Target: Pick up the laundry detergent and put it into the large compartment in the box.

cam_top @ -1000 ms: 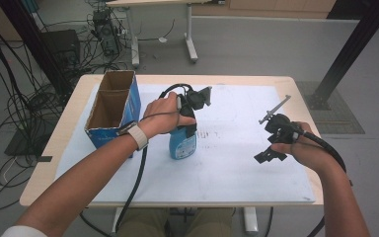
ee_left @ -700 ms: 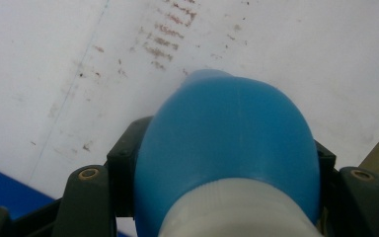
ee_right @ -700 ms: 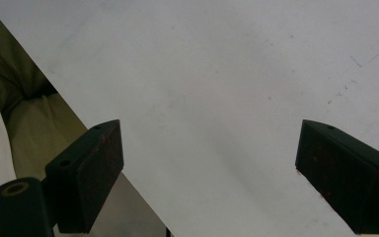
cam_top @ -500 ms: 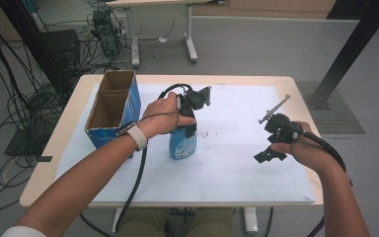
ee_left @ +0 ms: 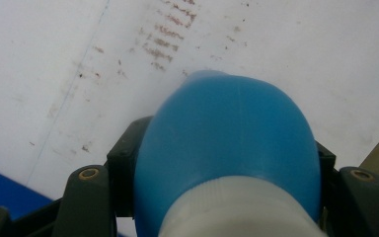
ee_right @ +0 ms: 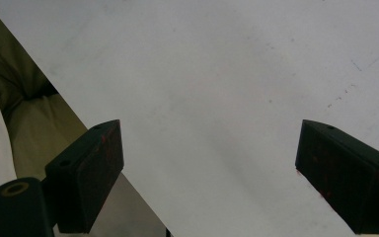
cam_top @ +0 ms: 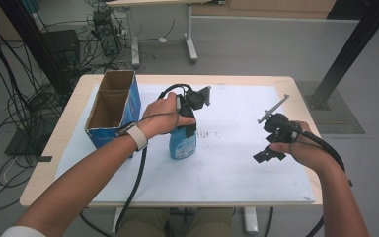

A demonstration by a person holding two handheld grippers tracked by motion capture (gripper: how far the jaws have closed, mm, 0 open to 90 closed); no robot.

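My left gripper (cam_top: 190, 129) clamps its jaws on the blue bottle (cam_top: 183, 143) at frame centre; my right gripper (cam_top: 269, 154), lower right, gapes empty over the counter (cam_top: 237, 173).

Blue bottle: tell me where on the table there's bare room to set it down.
Bare white mat lies between the blue bottle and the right gripper, and along the near edge. The left side is crowded by the cardboard box and the left gripper.
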